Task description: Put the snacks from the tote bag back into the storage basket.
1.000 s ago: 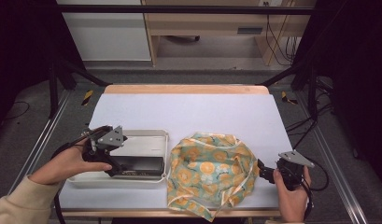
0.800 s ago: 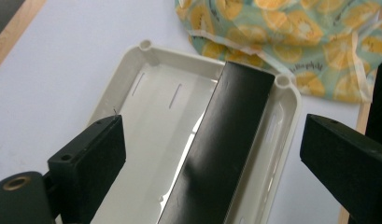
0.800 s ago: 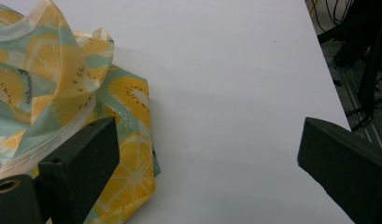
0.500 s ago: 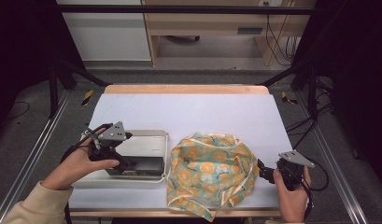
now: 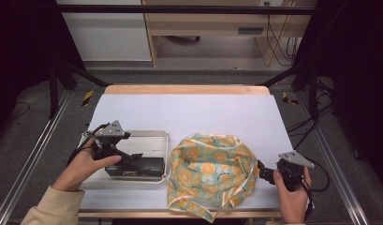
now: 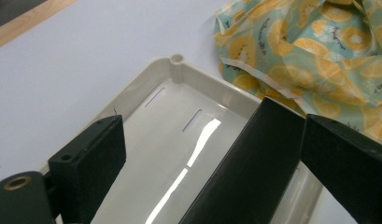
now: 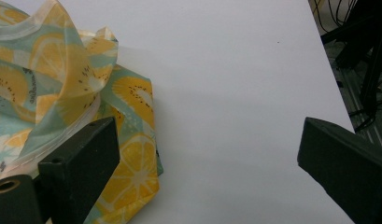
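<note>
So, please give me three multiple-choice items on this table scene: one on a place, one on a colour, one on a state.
1. Where is the black box?
A. in the white tray
B. on the cloth
C. on the floor

2. Which fruit print is on the cloth?
A. red
B. orange
C. purple

3. How are the jaws of the right hand-held gripper?
A. shut on the cloth
B. shut on nothing
C. open

Key: 1 A, tray walls surround the box; 2 B, orange slices on teal; 3 C, bare table shows between its jaws.
</note>
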